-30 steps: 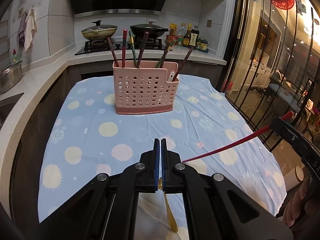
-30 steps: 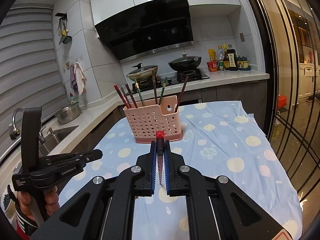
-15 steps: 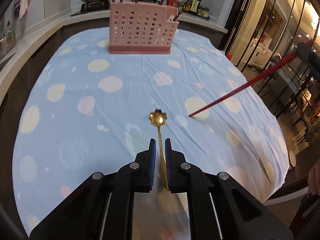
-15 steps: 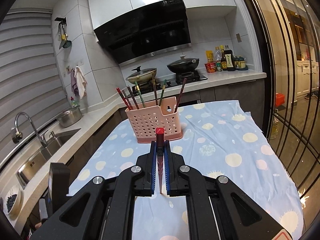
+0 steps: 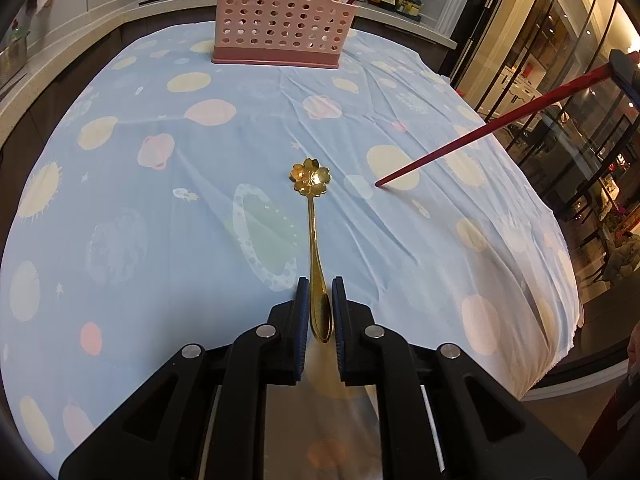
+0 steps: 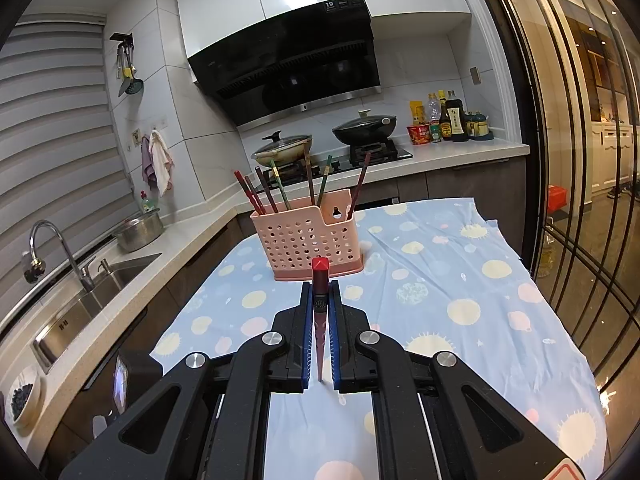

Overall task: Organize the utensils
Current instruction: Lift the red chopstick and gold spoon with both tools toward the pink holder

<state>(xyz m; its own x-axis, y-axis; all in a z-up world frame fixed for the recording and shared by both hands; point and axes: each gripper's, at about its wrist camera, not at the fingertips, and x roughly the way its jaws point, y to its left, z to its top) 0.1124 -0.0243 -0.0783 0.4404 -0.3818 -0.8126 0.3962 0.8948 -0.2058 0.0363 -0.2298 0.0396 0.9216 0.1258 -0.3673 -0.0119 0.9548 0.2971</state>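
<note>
A gold spoon (image 5: 312, 216) with a flower-shaped bowl lies on the blue spotted tablecloth (image 5: 160, 168). Its handle end sits between the fingers of my left gripper (image 5: 320, 292), whose jaws stand slightly apart beside it. My right gripper (image 6: 320, 292) is shut on a red chopstick (image 6: 320, 300); the chopstick also shows in the left wrist view (image 5: 480, 132), slanting down over the cloth. A pink perforated utensil basket (image 6: 308, 240) stands at the far end of the table, holding several chopsticks. It also shows in the left wrist view (image 5: 280, 20).
A counter with a sink (image 6: 80, 300) and a steel bowl (image 6: 138, 234) runs along the left. A stove with two pans (image 6: 320, 144) and sauce bottles (image 6: 448, 120) is behind the table. Glass doors (image 6: 580, 160) are at the right.
My left gripper has tilted down, lowered the gold spoon onto the cloth and opened slightly around its handle. My right gripper has held the red chopstick almost still.
</note>
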